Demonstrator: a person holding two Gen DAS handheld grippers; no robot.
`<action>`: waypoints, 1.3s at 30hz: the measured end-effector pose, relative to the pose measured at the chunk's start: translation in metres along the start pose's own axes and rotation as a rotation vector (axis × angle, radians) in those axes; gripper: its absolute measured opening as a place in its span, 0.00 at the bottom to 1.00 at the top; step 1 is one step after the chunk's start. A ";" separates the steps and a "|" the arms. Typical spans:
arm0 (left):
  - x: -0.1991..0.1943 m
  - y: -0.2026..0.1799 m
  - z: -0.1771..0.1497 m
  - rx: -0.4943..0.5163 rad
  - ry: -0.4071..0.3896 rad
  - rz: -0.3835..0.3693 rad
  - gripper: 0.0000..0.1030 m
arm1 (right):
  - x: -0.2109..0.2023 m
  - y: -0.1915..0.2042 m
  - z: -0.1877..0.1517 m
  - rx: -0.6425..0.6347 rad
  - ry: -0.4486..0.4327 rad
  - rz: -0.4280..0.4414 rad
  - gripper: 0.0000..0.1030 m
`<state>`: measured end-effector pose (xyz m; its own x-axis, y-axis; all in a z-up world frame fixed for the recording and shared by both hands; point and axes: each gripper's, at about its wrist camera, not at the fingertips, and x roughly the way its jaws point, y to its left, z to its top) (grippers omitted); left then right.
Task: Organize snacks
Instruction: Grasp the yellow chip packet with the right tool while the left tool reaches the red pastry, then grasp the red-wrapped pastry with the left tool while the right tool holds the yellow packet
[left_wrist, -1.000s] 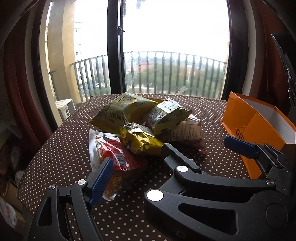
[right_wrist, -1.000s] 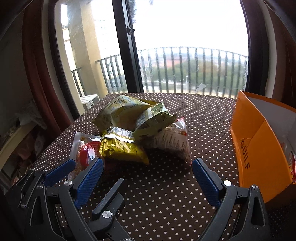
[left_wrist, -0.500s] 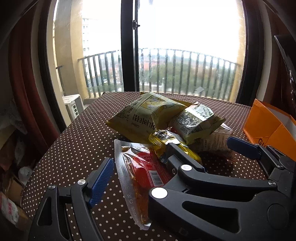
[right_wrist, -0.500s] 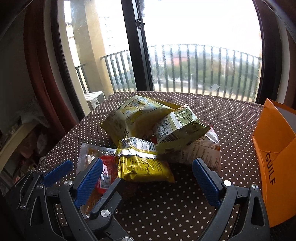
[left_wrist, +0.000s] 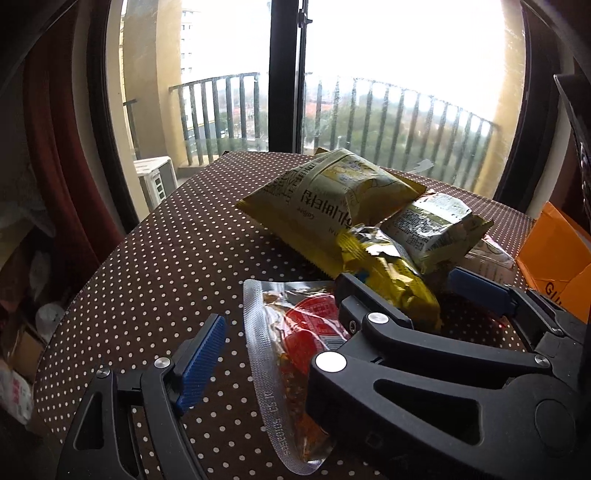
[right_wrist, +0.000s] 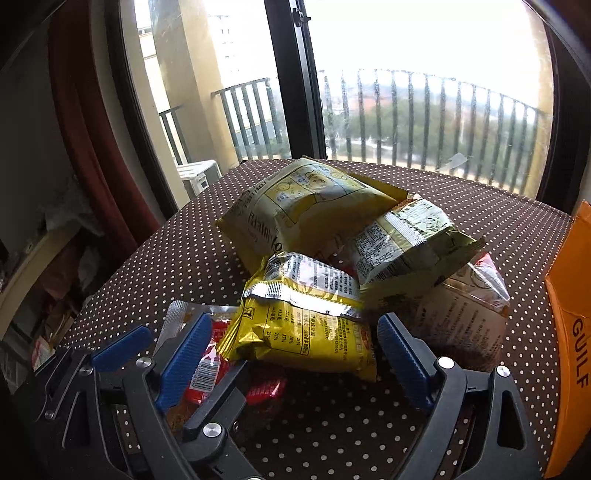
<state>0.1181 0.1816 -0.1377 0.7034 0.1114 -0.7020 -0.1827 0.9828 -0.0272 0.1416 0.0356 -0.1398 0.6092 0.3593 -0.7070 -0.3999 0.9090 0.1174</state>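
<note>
**Both grippers closer to the snack pile; orange box slid toward the right edge of view**

Since a second ago, both grippers have closed in on the pile, the packets loom larger, and the orange box has drifted to the far right of each view.

Items, largest first:

- Table (right_wrist: 177, 258): brown cloth with white dots, in front of a balcony window.
- Orange box (right_wrist: 570, 295): at the right edge, well apart from the pile; the likely home for the snacks.
- Large yellow bag (right_wrist: 306, 206): far side of the pile, propped up on the others.
- Clear bag (right_wrist: 461, 314): right side of the pile, partly under the green packet.
- Green packet (right_wrist: 402, 236): lies on top, leaning on the large bag.
- Small yellow packet (right_wrist: 303, 325): near side of the pile, between the right gripper's fingers but not yet pressed.
- Red pouch (left_wrist: 295, 332): flat, nearest, left of the pile, partly under the small yellow packet.
- Right gripper (right_wrist: 291, 354): wide, jaws closing around the small yellow packet.
- Left gripper (left_wrist: 269, 354): wide, empty, straddling the red pouch's near left edge.

Risks: both grippers crowd one spot and could knock together. Lifting the small yellow packet may drag the red pouch or topple the green packet. A flat, slick pouch may slip from a shallow pinch.
</note>
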 end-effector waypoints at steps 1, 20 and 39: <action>0.001 0.001 0.000 -0.003 -0.002 0.010 0.80 | 0.002 -0.001 0.001 0.010 0.003 -0.005 0.90; 0.010 -0.040 -0.008 0.049 0.059 -0.073 0.84 | -0.014 -0.033 -0.017 0.027 0.037 -0.052 0.47; -0.040 -0.098 -0.045 0.180 -0.028 -0.035 0.84 | -0.082 -0.088 -0.066 0.087 -0.036 -0.127 0.45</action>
<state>0.0768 0.0742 -0.1395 0.7266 0.0785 -0.6826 -0.0341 0.9963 0.0783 0.0818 -0.0883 -0.1382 0.6758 0.2465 -0.6946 -0.2587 0.9618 0.0896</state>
